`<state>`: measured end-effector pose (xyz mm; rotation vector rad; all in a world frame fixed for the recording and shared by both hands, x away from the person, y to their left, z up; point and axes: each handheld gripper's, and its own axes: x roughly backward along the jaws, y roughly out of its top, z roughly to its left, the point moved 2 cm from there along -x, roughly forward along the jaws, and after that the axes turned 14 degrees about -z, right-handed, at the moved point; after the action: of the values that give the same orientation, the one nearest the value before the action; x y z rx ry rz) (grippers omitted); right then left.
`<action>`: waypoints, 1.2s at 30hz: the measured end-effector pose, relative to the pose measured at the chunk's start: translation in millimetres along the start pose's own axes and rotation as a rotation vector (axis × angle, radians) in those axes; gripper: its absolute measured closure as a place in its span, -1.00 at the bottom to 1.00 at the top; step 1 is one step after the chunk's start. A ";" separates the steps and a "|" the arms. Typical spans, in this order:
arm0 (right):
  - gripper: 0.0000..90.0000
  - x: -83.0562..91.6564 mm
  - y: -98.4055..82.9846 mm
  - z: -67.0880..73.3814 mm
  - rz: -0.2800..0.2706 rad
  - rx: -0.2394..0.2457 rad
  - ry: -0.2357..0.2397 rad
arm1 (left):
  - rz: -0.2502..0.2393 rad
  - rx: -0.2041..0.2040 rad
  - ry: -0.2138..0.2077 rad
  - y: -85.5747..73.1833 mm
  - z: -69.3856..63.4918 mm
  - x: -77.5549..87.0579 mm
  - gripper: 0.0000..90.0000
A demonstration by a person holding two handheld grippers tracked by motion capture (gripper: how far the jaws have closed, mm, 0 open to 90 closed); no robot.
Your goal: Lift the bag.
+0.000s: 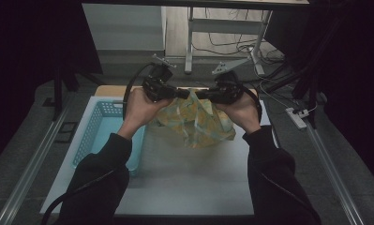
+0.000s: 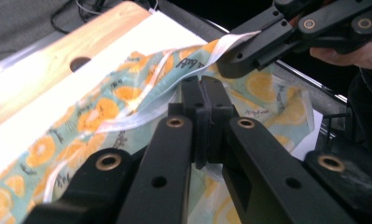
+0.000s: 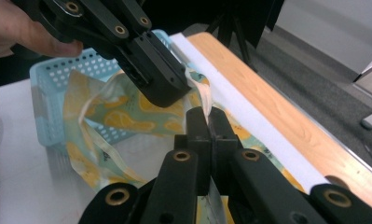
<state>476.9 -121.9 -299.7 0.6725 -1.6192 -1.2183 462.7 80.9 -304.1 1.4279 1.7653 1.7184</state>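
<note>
The cloth [image 1: 196, 123] hangs bunched, its lower folds hiding each other, lifted above the white table [image 1: 189, 183] just beside the blue basket [image 1: 98, 126]. Left gripper [image 1: 177, 93] and right gripper [image 1: 199, 93] each pinch its white hem, jaws pressed together. Bare tabletop lies nearer the person.

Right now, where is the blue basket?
In the high view the blue basket sits at the table's left edge, left of the orange-print cloth and under the left forearm.
</note>
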 end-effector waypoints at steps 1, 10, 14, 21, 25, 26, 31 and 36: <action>1.00 0.8 3.0 -0.8 -0.005 0.001 -0.002 | -0.010 0.003 0.000 3.3 0.0 0.7 1.00; 1.00 10.0 29.9 -7.7 -0.045 -0.001 -0.025 | -0.076 0.012 0.002 27.8 1.5 9.5 1.00; 1.00 13.5 40.1 -9.4 -0.059 0.002 -0.034 | -0.098 0.008 0.003 36.7 1.8 14.0 1.00; 1.00 19.8 54.5 -13.1 -0.092 -0.002 -0.044 | -0.131 0.003 0.014 49.7 2.1 21.3 1.00; 1.00 22.7 61.5 -13.5 -0.094 0.010 -0.056 | -0.145 -0.002 0.020 55.4 1.3 24.0 1.00; 1.00 23.2 63.0 -13.6 -0.095 0.011 -0.060 | -0.149 -0.004 0.023 57.1 0.9 24.7 1.00; 1.00 24.9 67.9 -14.7 -0.102 0.017 -0.073 | -0.170 -0.001 0.029 62.0 1.6 24.6 1.00; 1.00 19.6 65.1 -17.0 -0.093 0.023 -0.096 | -0.181 0.007 0.039 60.4 6.4 16.9 0.99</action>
<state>492.5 -122.6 -231.3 0.7200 -1.6999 -1.3183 485.9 85.5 -245.7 1.2036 1.8594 1.6586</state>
